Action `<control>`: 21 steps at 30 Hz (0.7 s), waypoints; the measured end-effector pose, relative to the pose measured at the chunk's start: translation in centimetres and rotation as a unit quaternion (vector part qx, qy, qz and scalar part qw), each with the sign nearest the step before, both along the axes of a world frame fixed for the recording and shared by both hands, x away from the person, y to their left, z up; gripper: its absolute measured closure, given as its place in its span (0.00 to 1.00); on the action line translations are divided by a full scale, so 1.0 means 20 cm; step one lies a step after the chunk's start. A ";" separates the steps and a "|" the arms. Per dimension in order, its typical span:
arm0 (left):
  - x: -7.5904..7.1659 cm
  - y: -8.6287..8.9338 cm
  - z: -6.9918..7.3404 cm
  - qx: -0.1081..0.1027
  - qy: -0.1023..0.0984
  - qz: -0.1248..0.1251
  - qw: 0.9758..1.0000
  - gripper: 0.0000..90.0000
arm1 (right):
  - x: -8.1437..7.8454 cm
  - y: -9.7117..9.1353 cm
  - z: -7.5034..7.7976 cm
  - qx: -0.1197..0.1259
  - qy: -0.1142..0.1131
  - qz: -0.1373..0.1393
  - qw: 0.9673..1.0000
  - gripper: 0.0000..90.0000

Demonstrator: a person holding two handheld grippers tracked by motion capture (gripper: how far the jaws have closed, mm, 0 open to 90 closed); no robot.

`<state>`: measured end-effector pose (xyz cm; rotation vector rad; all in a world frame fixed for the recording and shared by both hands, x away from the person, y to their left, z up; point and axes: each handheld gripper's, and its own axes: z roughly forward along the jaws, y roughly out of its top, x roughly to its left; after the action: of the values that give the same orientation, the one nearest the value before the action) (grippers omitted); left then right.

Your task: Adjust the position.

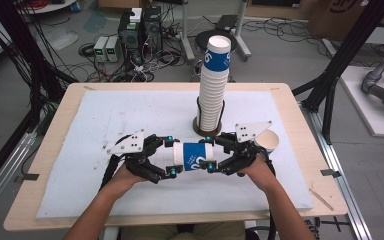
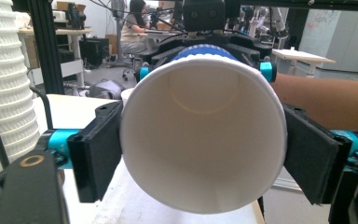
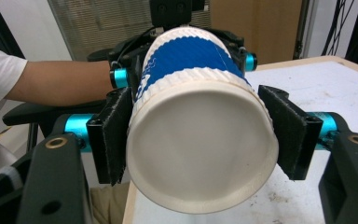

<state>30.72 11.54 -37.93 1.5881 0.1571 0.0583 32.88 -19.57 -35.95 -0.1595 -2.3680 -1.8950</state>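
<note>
A white paper cup with a blue band (image 1: pixel 192 156) lies level just above the white mat, held between both grippers. My left gripper (image 1: pixel 171 156) is shut on its wide, open end; in the left gripper view I look straight into the cup's mouth (image 2: pixel 200 116), and both pads (image 2: pixel 98 154) press on the rim. My right gripper (image 1: pixel 210 153) is shut on the narrow bottom end. The right gripper view has the cup's flat base (image 3: pixel 200 149) between its pads (image 3: pixel 114 135). The two grippers face each other across the cup.
A tall stack of the same cups (image 1: pixel 214 90) stands in a wire holder just behind the held cup, also at the left edge (image 2: pixel 2 84). A single cup (image 1: pixel 269 141) sits behind the right gripper. The white mat (image 1: pixel 105 115) covers the wooden table (image 1: pixel 300 125).
</note>
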 end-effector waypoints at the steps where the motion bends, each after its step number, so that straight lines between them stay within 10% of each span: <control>1: 0.00 0.00 0.00 0.001 -0.002 -0.001 1.000 0.24 | 0.00 0.00 0.00 -0.001 0.002 0.000 1.000 0.35; 21: 0.00 0.01 0.07 0.059 0.003 0.019 0.998 0.32 | -0.02 0.03 0.00 -0.028 0.000 -0.026 0.999 0.25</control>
<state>30.63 11.79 -36.49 1.7038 0.1911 0.0940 32.53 -18.88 -36.01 -0.2269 -2.4412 -1.8507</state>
